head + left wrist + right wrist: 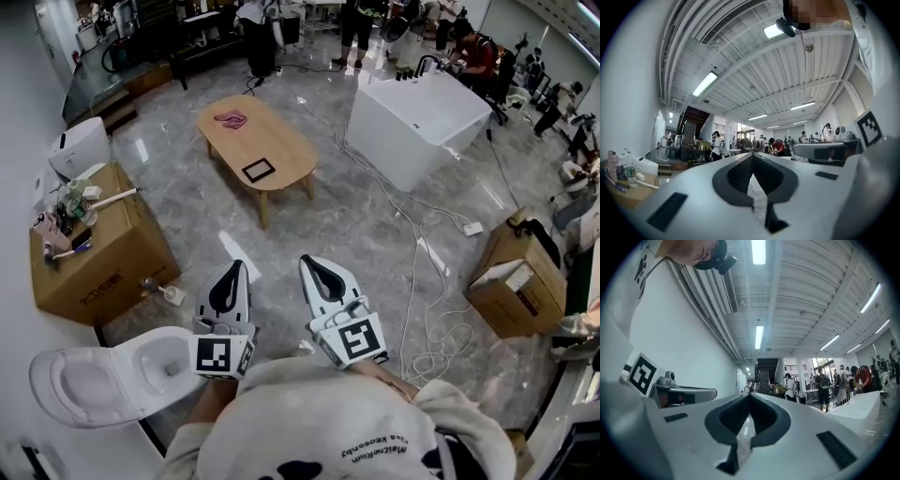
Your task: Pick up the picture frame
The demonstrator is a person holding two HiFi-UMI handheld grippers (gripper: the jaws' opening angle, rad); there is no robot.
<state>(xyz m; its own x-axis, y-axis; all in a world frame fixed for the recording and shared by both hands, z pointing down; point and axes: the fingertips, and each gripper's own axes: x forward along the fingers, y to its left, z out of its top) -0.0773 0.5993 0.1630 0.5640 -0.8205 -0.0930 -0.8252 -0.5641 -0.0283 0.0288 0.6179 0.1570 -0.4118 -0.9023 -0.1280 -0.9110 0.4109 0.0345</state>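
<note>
Left gripper [235, 268] sits low in front of the person's chest, jaws pressed together with nothing between them. The right gripper [310, 262] is just beside it, tips also closed and empty. Both point out across the grey marble floor [356, 234], so the reach hasn't begun.

Straight ahead and well apart from both tools stands the oval light-wood coffee table [281, 141]. The small black-edged picture frame [258, 170] lies flat by its near long edge, toward the near end. A crumpled pink cloth [230, 118] rests toward the far end, clear of the frame.

That frame looks light and stiff. It may have a breakable glazed face, and it could skate on the smooth wood. My call is to open the jaws and pinch across one border at the table's near edge, gently, not on the middle pane.

Off to the left there's a white toilet with its lid up [103, 375], close by the person. Next to it is a brown cardboard box with clutter on top [103, 258]. On the right are a white bathtub [417, 122], a second open cardboard box [516, 277] and loose white cables [422, 253] trailing over the floor. The direct path to the table looks open, and the cables seem the only trip risk.
</note>
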